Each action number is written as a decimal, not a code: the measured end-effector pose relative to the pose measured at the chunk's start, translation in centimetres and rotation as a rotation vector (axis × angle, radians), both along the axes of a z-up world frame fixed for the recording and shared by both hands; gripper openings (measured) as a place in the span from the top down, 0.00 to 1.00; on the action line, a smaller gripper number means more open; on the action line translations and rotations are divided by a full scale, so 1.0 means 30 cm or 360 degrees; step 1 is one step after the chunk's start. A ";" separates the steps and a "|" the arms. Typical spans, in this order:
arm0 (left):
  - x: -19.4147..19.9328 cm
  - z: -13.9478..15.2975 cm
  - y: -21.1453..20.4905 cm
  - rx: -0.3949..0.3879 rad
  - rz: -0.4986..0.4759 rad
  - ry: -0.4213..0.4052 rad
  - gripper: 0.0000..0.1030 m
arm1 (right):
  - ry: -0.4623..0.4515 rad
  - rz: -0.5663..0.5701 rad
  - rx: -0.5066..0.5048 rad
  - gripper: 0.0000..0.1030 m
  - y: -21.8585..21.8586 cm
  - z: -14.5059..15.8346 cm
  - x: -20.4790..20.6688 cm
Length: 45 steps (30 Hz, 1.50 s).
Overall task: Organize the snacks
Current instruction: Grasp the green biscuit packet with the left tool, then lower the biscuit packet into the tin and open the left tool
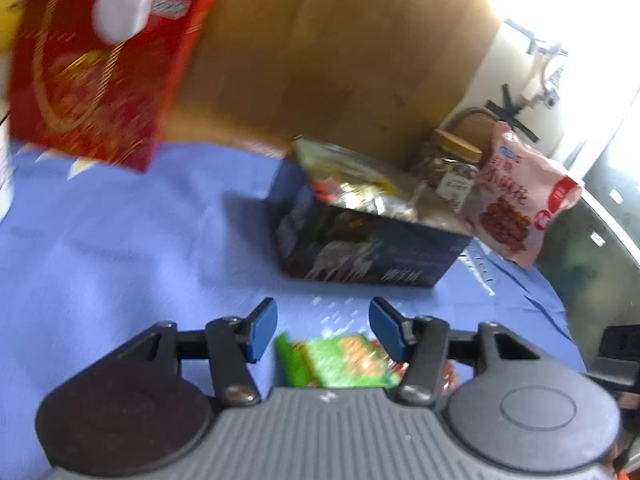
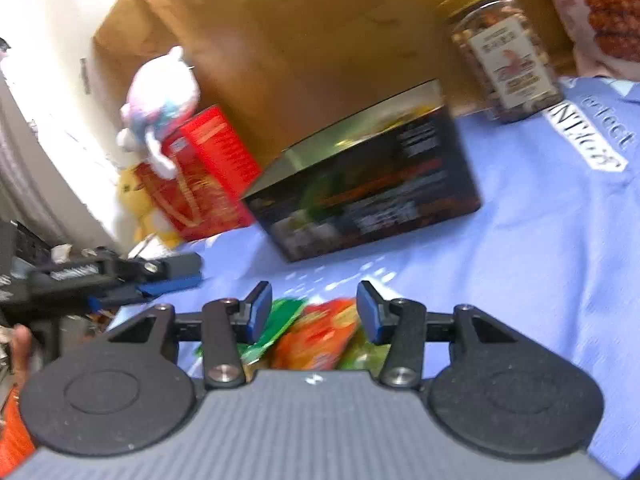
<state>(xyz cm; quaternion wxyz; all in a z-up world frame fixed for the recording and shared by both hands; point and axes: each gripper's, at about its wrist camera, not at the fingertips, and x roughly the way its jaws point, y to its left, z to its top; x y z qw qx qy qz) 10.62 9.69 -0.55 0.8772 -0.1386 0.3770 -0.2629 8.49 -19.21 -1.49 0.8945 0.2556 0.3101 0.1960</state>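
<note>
Your left fingers [image 1: 323, 330] stand apart with nothing pressed between them, a green snack packet [image 1: 340, 360] lying below on the counter [image 1: 120, 240]. Your right fingers [image 2: 311, 312] are likewise parted above an orange packet [image 2: 320, 332] and green ones. A blue cloth covers the counter. On it sits a dark tin box [image 1: 360, 240] filled with snacks, a nut jar [image 2: 504, 64] and pink bag [image 1: 516, 200] behind it. Brown cardboard [image 1: 340, 60] backs the scene, with a red box [image 1: 100, 76] and plush toy [image 2: 160, 96] to one side.
</note>
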 end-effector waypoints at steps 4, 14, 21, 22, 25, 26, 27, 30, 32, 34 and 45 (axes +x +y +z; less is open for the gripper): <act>0.004 -0.067 0.037 -0.0104 0.0002 0.0171 0.48 | 0.0046 0.0162 -0.0008 0.51 0.071 0.010 -0.004; 0.019 -0.159 0.004 -0.0278 -0.0042 0.0352 0.65 | 0.0416 0.0100 0.0240 0.80 0.109 -0.068 0.119; 0.036 0.018 -0.008 -0.0308 -0.0083 0.0081 0.67 | 0.0099 0.0102 0.0181 0.80 0.114 0.089 0.121; 0.059 0.047 -0.020 -0.0313 -0.0084 0.0051 0.67 | 0.0046 0.0089 0.0154 0.80 0.117 0.114 0.138; 0.141 0.121 -0.081 -0.0276 -0.0078 -0.0075 0.67 | -0.0053 0.0040 0.0095 0.80 0.102 0.169 0.216; 0.173 0.136 -0.104 -0.0260 -0.0078 -0.0093 0.67 | -0.0080 0.0020 0.0067 0.80 0.098 0.181 0.243; 0.207 0.144 -0.129 -0.0237 -0.0079 -0.0097 0.66 | -0.0109 -0.0012 0.0021 0.80 0.101 0.185 0.275; 0.292 0.147 -0.210 -0.0055 -0.0025 -0.0148 0.60 | -0.0110 -0.0061 -0.0057 0.82 0.089 0.172 0.364; 0.313 0.137 -0.251 0.0077 0.0009 -0.0180 0.55 | -0.0095 -0.0076 -0.0111 0.81 0.101 0.138 0.418; 0.328 0.124 -0.263 0.0167 0.0062 -0.0190 0.54 | -0.0082 -0.0097 -0.0182 0.80 0.115 0.113 0.447; 0.073 0.079 -0.090 -0.0095 0.0080 -0.0177 0.49 | -0.0038 -0.0219 0.0115 0.71 -0.090 0.034 0.118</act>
